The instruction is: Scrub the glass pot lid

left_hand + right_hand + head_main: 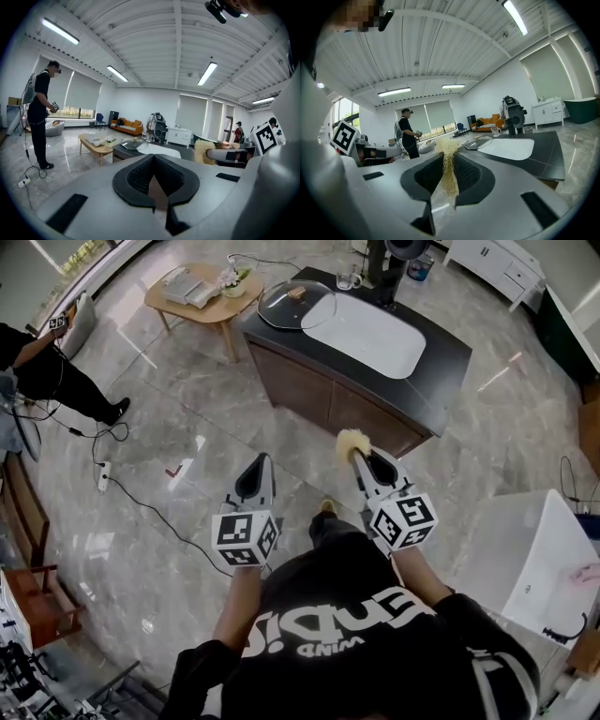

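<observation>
Left gripper (pixel 259 468): jaws pressed together with nothing between them; it is empty.
Right gripper (pixel 362 458): jaws clamped on a pale yellow fibrous scrubber (pixel 351 441); its tuft stands out past the fingertips.
Glass pot lid (pixel 294 304): well ahead of both sets of fingertips, knob up, on the corner of a dark counter (pixel 448 367), just beside the white sink (pixel 370 334).
Gap: bare floor lies between the fingertips and the counter; neither gripper touches lid, sink or counter.
Bystander: a person (pixel 40 117) stands well off to the left of the left fingers, clear of the counter.
Work done: the scrubber is in hand; no scrubbing shows, and the lid lies untouched.
Work left, as judged: the whole of the scrub. The lid must first come within reach of the fingers. The empty left fingers would probably steady it at the knob or rim, and the scrubber is then worked over the glass.
</observation>
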`<state>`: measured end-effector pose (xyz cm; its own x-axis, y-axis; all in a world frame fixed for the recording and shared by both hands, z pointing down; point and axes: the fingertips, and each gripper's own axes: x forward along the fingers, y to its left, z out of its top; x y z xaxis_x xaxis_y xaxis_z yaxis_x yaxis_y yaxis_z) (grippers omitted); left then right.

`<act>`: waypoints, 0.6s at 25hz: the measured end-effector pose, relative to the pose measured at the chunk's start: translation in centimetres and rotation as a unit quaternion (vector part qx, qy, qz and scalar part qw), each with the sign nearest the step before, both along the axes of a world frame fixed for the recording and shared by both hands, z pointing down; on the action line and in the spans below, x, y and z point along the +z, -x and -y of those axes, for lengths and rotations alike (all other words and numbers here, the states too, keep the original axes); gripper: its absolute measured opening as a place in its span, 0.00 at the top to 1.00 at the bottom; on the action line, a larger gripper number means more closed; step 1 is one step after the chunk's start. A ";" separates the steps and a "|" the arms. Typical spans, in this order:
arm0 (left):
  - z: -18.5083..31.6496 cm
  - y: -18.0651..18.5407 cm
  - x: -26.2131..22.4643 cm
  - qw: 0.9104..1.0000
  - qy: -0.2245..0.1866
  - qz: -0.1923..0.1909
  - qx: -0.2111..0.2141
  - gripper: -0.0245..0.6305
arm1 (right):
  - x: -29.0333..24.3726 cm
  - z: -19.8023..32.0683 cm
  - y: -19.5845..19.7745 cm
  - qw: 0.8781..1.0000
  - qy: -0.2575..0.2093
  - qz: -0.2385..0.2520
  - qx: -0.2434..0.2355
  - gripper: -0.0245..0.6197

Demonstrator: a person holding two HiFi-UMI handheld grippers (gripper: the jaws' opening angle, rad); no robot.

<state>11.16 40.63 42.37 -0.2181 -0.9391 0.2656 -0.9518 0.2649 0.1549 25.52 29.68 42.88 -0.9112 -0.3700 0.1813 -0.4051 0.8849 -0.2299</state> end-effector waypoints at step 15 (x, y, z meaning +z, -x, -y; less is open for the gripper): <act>10.8 4.2 -1.3 0.999 -0.007 0.011 -0.037 0.94 | -0.6 12.2 5.0 0.999 -0.001 0.006 -0.032 0.87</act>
<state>6.92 29.82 41.04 -0.2934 -0.9233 0.2478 -0.9325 0.3335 0.1387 20.55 17.48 42.27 -0.9350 -0.3115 0.1698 -0.3451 0.9095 -0.2319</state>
